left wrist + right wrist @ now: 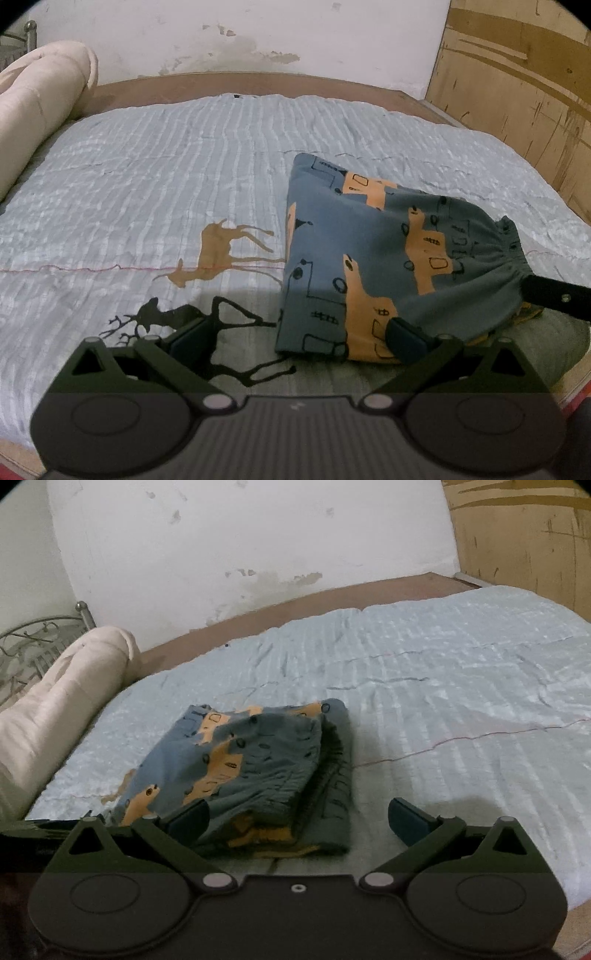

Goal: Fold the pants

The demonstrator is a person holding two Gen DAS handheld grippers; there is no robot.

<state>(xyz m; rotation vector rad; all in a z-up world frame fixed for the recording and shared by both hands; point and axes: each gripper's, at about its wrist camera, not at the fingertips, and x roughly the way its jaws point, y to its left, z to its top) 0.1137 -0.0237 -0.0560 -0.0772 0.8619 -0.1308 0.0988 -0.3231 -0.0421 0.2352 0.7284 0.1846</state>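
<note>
The pants [369, 266] lie folded in a compact stack on the bed [147, 184], on its pale blue ribbed cover [461, 664], near the front edge. They are grey-blue with orange animal shapes and black outline marks; the gathered waistband [511, 243] sits at the stack's right side in my left view, and the layered edges [332, 768] show in my right view.

My left tool [299, 338] is released, its fingers spread wide. One fingertip [404, 338] overlaps the near edge of the pants; I cannot tell if it touches. The other [192, 338] is over the cover, by a black deer print [159, 314]. An orange deer print [218, 254] lies just left of the pants.

My right tool [297, 821] is also released, fingers wide apart. Its left fingertip [188, 821] is at the near edge of the stack, the right one [406, 821] over bare cover, apart from the cloth. In my left view a dark finger [554, 295] of it shows beside the waistband.

A cream roll of bedding [66, 701] lies along the bed's left side, well apart from the pants. A stained white wall [258, 535] stands behind, and a wooden board [524, 92] at the right
</note>
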